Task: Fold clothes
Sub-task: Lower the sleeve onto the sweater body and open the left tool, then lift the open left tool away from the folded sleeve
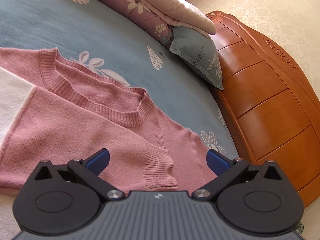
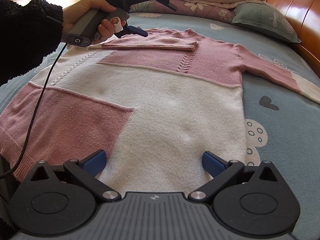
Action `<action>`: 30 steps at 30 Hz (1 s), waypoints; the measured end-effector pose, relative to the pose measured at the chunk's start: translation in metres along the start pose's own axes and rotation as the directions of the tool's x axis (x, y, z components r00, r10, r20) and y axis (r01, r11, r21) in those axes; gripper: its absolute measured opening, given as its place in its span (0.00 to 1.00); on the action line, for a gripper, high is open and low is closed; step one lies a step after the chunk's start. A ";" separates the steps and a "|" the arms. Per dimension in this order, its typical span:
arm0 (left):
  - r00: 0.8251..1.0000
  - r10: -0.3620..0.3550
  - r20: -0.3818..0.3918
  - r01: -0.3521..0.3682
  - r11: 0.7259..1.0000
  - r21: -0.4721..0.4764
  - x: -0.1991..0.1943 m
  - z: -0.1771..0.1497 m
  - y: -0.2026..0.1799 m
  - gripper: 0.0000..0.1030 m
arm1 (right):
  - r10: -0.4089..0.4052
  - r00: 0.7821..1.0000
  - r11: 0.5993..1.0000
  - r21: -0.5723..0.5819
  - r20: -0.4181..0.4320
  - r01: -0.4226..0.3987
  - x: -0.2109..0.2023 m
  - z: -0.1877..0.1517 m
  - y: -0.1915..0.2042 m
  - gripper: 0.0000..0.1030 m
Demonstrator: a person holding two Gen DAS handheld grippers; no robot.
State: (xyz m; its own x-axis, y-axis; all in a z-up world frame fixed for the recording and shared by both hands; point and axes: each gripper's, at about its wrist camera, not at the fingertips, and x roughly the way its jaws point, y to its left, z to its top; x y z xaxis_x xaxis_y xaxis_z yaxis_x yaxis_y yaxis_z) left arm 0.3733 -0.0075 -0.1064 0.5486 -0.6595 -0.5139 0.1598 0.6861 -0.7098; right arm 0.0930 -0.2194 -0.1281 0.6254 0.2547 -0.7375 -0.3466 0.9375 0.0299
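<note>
Left gripper (image 1: 158, 160) wide open over the folded sleeve cuff (image 1: 160, 168), right gripper (image 2: 153, 163) gaping too above the sweater (image 2: 170, 108) hem. Only the right view shows the whole sweater flat on the bed (image 2: 280, 120), other sleeve (image 2: 280, 74) still out

Fuzzy knit sweater (image 2: 170, 104), glossy wooden headboard (image 1: 266, 100)

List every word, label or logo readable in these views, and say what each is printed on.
"FLOWER", with the end cut off at a fold: on the grey-blue pillow by the wooden headboard.
"G" logo: on the butt end of the left gripper's handle.
Faint lettering on top of the left gripper: too blurred to read.
Pink and white sweater: no text.
</note>
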 end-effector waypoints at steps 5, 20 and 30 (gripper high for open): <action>0.997 -0.014 -0.080 0.018 0.999 0.045 0.012 -0.008 -0.011 0.99 | -0.002 1.000 1.000 0.000 -0.007 0.002 0.000 0.001 0.000 1.00; 0.984 0.179 -0.003 -0.178 0.982 0.068 -0.136 0.023 0.088 0.99 | -0.020 1.000 1.000 0.012 -0.015 0.020 0.001 0.002 0.003 1.00; 0.978 0.191 0.089 -0.193 0.981 0.020 -0.159 0.021 0.122 0.99 | -0.034 0.999 0.999 0.023 -0.032 0.034 0.002 0.005 0.005 1.00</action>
State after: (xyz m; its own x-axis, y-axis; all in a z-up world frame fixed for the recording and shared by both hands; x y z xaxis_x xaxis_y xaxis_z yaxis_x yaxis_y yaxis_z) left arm 0.3230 0.1872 -0.1010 0.6402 -0.4862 -0.5948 0.0669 0.8066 -0.5873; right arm 0.0962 -0.2132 -0.1260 0.6140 0.2153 -0.7594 -0.3090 0.9508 0.0197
